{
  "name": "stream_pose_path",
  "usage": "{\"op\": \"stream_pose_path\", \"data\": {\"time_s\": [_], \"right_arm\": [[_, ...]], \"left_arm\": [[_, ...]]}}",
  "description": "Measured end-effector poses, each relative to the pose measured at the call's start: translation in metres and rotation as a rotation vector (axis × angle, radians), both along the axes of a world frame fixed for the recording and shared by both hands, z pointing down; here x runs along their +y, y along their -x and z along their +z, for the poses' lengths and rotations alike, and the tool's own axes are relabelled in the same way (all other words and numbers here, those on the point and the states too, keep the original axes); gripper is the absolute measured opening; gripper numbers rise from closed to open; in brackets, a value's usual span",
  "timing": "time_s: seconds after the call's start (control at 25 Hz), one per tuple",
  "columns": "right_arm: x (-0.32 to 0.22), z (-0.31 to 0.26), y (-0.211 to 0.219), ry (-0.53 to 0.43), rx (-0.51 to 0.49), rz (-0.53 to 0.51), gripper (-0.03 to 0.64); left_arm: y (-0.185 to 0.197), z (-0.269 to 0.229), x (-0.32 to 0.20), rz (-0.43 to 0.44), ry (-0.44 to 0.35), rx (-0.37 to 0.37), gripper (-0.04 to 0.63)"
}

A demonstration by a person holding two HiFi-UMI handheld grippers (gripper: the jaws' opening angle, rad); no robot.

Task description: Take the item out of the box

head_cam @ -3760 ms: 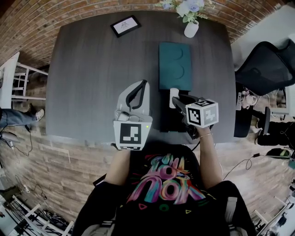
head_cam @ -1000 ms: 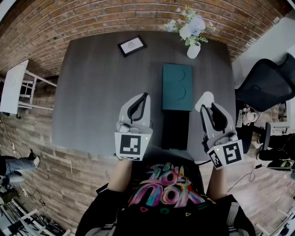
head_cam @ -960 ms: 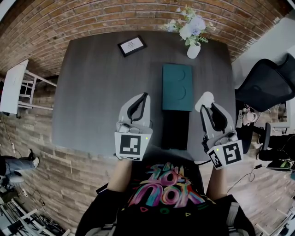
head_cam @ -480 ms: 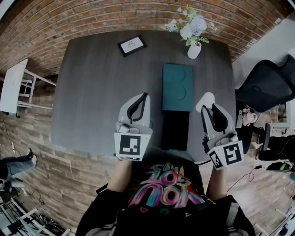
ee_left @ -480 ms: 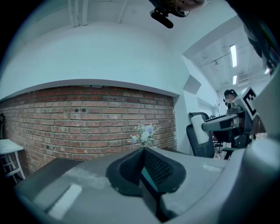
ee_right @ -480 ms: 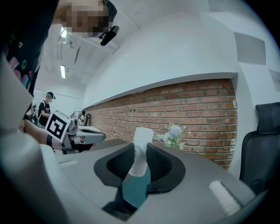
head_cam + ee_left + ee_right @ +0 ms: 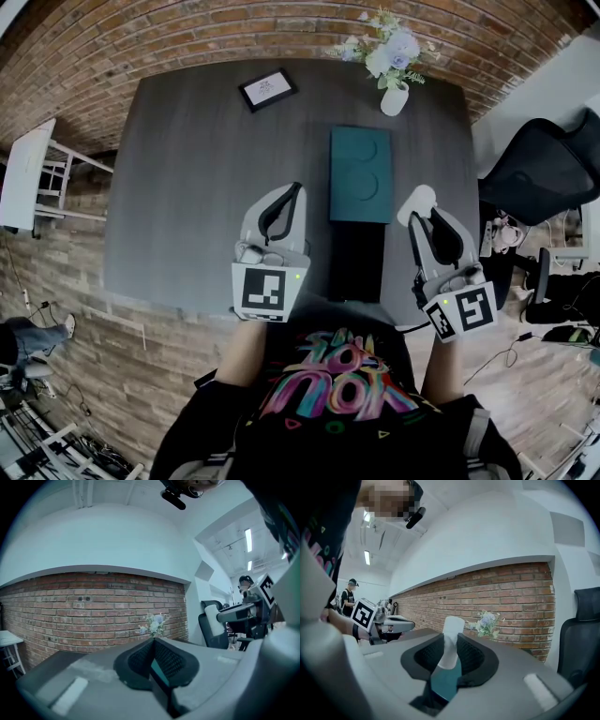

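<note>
White rounded item (image 7: 414, 200): right tool (image 7: 422, 217) is pinching it, right of the black rectangular box (image 7: 356, 262); left tool (image 7: 295, 191) pressed together, empty; removal appearing done.

Person wears black colour-lettered T-shirt (image 7: 328, 394); left gripper (image 7: 296, 187) and right gripper (image 7: 421, 217) are pale grey

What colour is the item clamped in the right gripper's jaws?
White; the item shows best in the right gripper view.

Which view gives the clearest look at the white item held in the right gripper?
The right gripper view: the white item stands close up between the right gripper's jaws, which clamp it. The head view shows only its rounded end; the left gripper view shows it small and far off.
</note>
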State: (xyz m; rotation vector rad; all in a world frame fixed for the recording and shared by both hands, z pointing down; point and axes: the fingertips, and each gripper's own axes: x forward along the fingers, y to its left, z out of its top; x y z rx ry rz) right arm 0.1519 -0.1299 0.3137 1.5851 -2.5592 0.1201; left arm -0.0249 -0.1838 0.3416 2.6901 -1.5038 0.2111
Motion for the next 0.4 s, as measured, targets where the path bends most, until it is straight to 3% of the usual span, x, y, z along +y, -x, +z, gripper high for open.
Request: {"op": "stream_pose_path", "data": {"time_s": [0.4], "right_arm": [[0.0039, -0.0015, -0.0010, -0.004, -0.010, 0.007, 0.086]], "left_arm": [[-0.0001, -0.0034, 0.0000, 0.008, -0.011, -0.009, 0.002]]}}
